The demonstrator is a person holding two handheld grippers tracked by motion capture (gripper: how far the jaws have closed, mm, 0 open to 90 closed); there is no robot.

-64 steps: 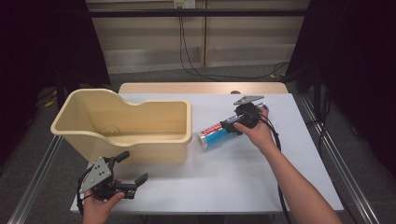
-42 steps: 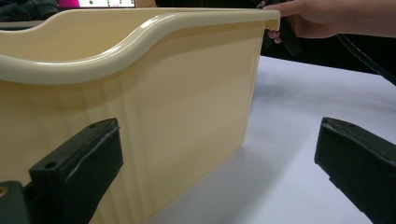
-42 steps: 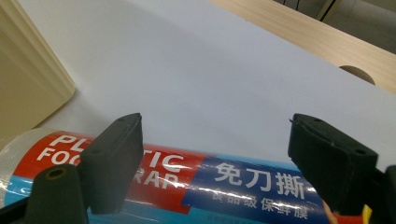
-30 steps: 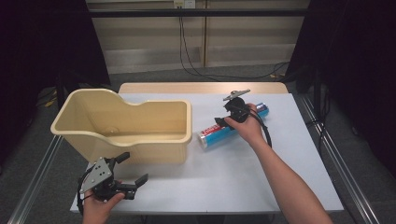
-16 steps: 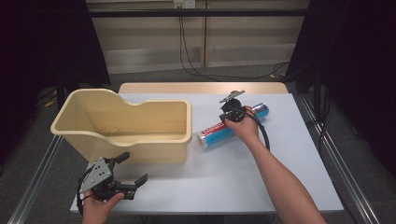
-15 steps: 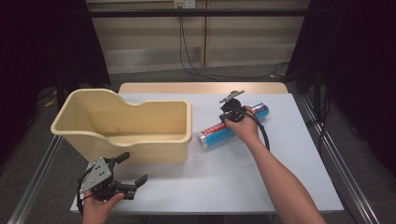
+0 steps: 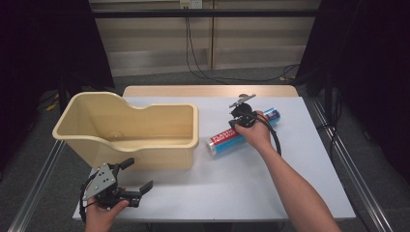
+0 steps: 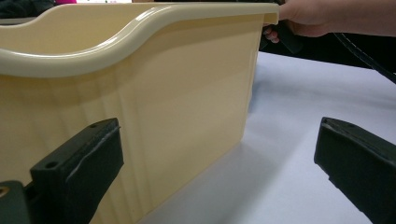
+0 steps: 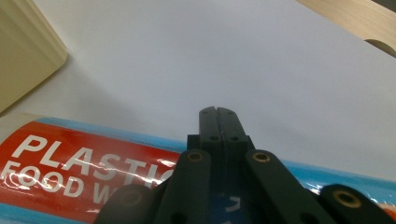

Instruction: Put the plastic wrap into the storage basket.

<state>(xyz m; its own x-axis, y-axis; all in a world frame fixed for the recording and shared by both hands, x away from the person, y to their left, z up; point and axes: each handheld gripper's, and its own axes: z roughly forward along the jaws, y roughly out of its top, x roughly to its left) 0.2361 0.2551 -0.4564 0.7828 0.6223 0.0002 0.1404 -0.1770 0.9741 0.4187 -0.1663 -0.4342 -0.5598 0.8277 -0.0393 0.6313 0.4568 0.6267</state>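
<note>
White tabletop (image 7: 232,183) with a wooden strip along its far edge, dark curtains at the sides, cables hanging on the back wall. High view: cream plastic bin (image 7: 130,128) stands on the left half of the table; a blue-and-red roll of plastic food wrap (image 7: 227,140) lies on its side just right of the bin, slanting away to the right. Right gripper (image 7: 238,121) sits over the roll's middle, hand wrapped round it; left gripper (image 7: 130,186) is held near the front left corner of the table, jaws spread wide, nothing between them. Left gripper view: both black jaws stand far apart and empty, bin wall (image 8: 177,116) close ahead (right hand visible past the bin's rim). Right gripper view: jaws have just closed and meet flat together, nothing pinched between them; the roll (image 9: 70,163) lies directly beneath them, label reading "PLASTIC FOOD W…", bin corner (image 9: 23,51) at upper left.
</note>
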